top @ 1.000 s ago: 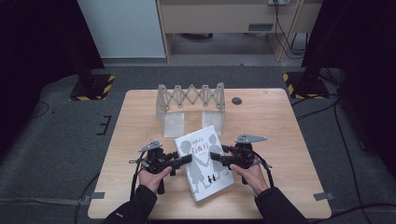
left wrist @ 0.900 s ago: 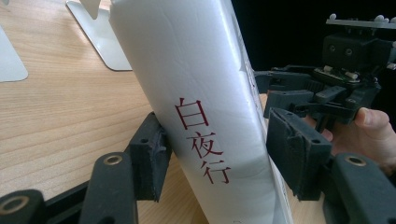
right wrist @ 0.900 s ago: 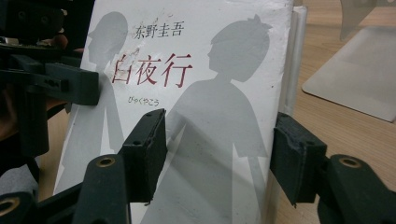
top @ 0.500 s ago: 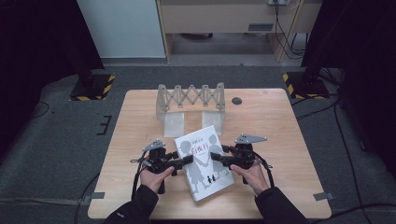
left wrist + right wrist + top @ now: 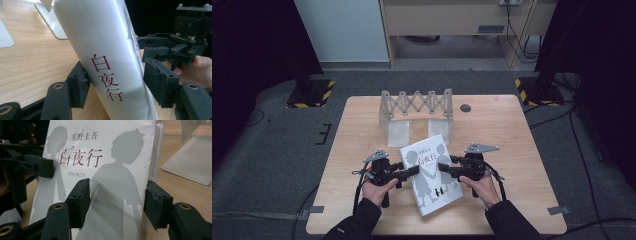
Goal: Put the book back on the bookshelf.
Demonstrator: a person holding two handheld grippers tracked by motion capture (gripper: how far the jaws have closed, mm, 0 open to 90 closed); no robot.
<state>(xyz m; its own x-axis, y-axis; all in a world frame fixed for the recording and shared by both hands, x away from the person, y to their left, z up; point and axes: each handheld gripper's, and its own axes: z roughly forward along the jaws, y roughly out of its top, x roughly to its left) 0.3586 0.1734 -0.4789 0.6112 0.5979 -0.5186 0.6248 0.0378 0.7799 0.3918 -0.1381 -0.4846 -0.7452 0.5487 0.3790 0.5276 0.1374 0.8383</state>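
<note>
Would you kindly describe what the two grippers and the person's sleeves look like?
Both the left gripper and the right gripper are black, with blocky padded jaws on arms fixed by brass rivets, a grey three-cornered plate on top and a black cable trailing. The sleeves are dark.

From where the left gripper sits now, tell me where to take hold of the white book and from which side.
Grip the white book across its spine, coming in from the book's left edge. The spine is rounded but narrow enough to fit between the left gripper's fingers, which already straddle it. The book seems tilted off the table, so a finger can probably slip beneath.
</note>
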